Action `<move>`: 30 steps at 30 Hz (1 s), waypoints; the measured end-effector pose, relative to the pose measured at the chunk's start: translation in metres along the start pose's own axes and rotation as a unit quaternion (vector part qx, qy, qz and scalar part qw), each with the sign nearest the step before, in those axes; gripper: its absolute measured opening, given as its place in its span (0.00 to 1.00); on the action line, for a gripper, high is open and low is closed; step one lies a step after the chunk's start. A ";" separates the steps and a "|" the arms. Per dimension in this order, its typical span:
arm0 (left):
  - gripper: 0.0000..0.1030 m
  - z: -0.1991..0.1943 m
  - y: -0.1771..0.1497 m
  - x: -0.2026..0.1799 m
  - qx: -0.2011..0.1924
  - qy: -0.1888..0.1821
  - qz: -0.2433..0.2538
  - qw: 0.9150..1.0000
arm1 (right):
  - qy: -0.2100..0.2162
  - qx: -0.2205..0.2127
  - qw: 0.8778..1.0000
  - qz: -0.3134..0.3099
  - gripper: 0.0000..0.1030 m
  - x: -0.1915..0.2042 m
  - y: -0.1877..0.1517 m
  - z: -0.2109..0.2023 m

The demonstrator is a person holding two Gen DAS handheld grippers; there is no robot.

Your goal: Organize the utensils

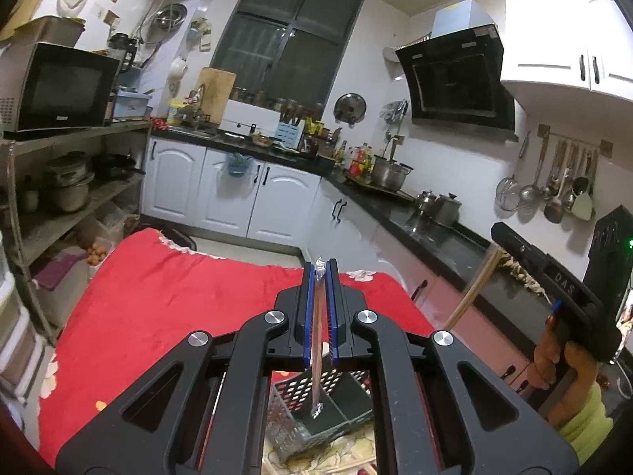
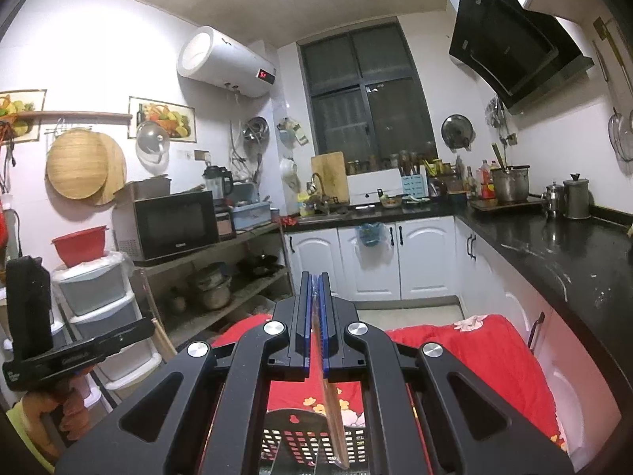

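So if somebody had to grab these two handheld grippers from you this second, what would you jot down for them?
Left gripper: shut on a plastic-wrapped utensil, its lower end hanging over the perforated basket.
Right gripper: shut on a wooden utensil, also over the basket.
Basket sits on the red cloth below both grippers.
Done: both pieces picked up.
Left: lower each into a basket compartment and release. I cannot tell if more utensils wait elsewhere.

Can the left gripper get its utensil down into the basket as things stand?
Probably yes: the left gripper is shut on a wrapped utensil whose lower end hangs over the basket, with nothing visible between.
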State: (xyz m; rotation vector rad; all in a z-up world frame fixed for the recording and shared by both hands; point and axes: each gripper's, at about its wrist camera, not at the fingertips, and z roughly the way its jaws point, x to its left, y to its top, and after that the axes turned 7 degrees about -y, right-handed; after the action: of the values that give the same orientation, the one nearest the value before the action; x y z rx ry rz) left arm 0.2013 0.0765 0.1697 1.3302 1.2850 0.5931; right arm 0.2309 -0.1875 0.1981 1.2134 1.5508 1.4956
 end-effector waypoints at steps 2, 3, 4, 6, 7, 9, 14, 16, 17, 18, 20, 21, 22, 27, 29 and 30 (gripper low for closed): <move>0.03 0.003 -0.005 0.001 0.001 0.003 0.002 1.000 | -0.002 0.001 1.000 -0.003 0.04 0.001 -0.003 0.004; 0.03 0.004 -0.007 0.001 0.001 0.005 0.004 1.000 | -0.003 0.002 1.000 -0.002 0.04 0.001 -0.003 0.004; 0.03 0.006 -0.009 0.001 0.001 0.007 0.007 1.000 | -0.005 0.003 1.000 -0.003 0.04 0.001 -0.004 0.005; 0.03 0.008 -0.014 0.000 0.002 0.011 0.013 1.000 | -0.005 0.007 1.000 0.000 0.04 0.000 -0.009 0.010; 0.03 0.010 -0.017 -0.001 0.002 0.012 0.016 1.000 | -0.006 0.008 1.000 0.000 0.04 0.000 -0.010 0.011; 0.03 0.012 -0.021 -0.003 0.005 0.015 0.020 1.000 | -0.006 0.012 1.000 -0.003 0.04 0.000 -0.016 0.014; 0.03 0.020 -0.032 -0.002 0.012 0.015 0.022 1.000 | -0.013 0.020 1.000 -0.010 0.04 0.002 -0.029 0.020; 0.03 0.023 -0.036 0.000 0.016 0.014 0.019 1.000 | -0.014 0.023 1.000 -0.012 0.04 0.003 -0.032 0.021; 0.03 0.024 -0.037 0.001 0.018 0.014 0.018 1.000 | -0.016 0.025 0.999 -0.012 0.06 0.002 -0.034 0.021; 0.03 0.024 -0.038 0.000 0.019 0.013 0.017 1.000 | -0.016 0.028 0.999 -0.011 0.08 0.001 -0.036 0.021; 0.03 0.025 -0.042 0.001 0.022 0.016 0.015 1.000 | -0.019 0.029 0.999 -0.010 0.22 -0.001 -0.039 0.020; 0.04 0.026 -0.043 0.000 0.023 0.018 0.015 0.999 | -0.023 0.030 0.999 -0.010 0.24 -0.003 -0.041 0.019; 0.06 0.027 -0.044 0.001 0.026 0.019 0.014 0.999 | -0.029 0.033 0.999 -0.011 0.28 -0.004 -0.042 0.018; 0.45 0.021 -0.049 0.003 0.021 0.033 0.012 0.999 | -0.049 0.045 0.998 -0.008 0.45 -0.012 -0.049 0.011; 0.59 0.017 -0.051 0.003 0.020 0.034 0.011 0.999 | -0.058 0.052 0.997 -0.007 0.50 -0.016 -0.053 0.007; 0.62 0.014 -0.052 0.003 0.018 0.035 0.009 0.999 | -0.060 0.056 0.997 -0.006 0.51 -0.019 -0.055 0.005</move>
State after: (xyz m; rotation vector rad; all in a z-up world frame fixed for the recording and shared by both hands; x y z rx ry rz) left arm 0.1978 0.0619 0.1180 1.3619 1.3472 0.6358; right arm 0.2328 -0.1981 0.1407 1.3297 1.5767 1.3170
